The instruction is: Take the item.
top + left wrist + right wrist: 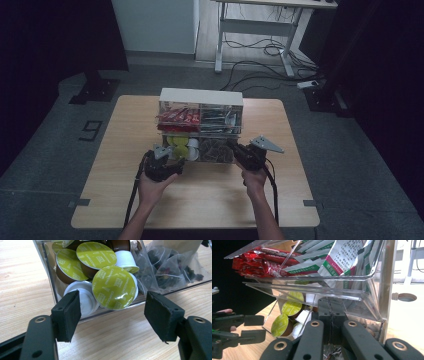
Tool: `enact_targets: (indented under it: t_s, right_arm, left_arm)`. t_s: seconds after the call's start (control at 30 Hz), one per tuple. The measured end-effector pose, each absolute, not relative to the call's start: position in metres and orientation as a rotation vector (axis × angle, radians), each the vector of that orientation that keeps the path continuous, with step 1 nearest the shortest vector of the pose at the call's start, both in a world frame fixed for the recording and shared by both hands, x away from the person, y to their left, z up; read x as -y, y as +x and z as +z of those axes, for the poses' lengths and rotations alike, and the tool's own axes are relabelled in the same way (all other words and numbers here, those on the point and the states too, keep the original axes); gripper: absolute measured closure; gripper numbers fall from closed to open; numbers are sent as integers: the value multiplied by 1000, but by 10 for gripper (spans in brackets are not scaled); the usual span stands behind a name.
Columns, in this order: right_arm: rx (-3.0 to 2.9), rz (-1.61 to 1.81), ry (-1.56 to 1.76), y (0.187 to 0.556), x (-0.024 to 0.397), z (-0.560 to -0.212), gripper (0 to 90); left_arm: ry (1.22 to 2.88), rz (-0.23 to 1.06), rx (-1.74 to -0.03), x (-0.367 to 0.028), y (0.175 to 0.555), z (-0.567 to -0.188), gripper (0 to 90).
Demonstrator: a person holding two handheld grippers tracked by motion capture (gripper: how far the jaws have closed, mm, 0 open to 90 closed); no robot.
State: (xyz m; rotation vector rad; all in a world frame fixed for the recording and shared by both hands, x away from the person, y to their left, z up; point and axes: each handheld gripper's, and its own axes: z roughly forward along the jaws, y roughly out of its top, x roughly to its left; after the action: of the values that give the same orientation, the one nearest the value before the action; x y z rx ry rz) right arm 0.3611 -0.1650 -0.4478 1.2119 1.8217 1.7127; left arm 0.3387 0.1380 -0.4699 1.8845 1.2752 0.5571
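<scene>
Inspector: Left gripper [113,315] stands open before the clear acrylic organiser [201,97], facing the green-lidded coffee capsules [113,287] in its lower-left bin.

Assessor: Right gripper [331,322], at the organiser's lower-right bin, is clamped on a clear tea-bag sachet [331,305]. Risk: pulling could tear it.

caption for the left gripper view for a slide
Open left gripper poised before a clear organizer's lower bin of green-lidded coffee capsules, with tea bags alongside.
</scene>
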Motion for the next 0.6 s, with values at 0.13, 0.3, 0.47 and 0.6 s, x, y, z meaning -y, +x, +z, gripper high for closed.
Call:
enact_targets:
  t_s: [0.13,0.3,0.47,0.6]
  right_arm:
    - [-1822,1713,1211,361,165,-448,892]
    - [-1820,1715,1210,361,165,-448,892]
    - [-1824,1714,1210,362,165,-448,892]
    - [-1826,1713,1209,362,165,-449,892]
  left_arm:
    - [1891,571,-1276,-135,342,-472,294]
    - [1893,592,-1276,-134,348,-471,290]
    - [1890,594,-1270,-130,353,-474,284]
    - [1884,594,-1269,-128,356,-476,283]
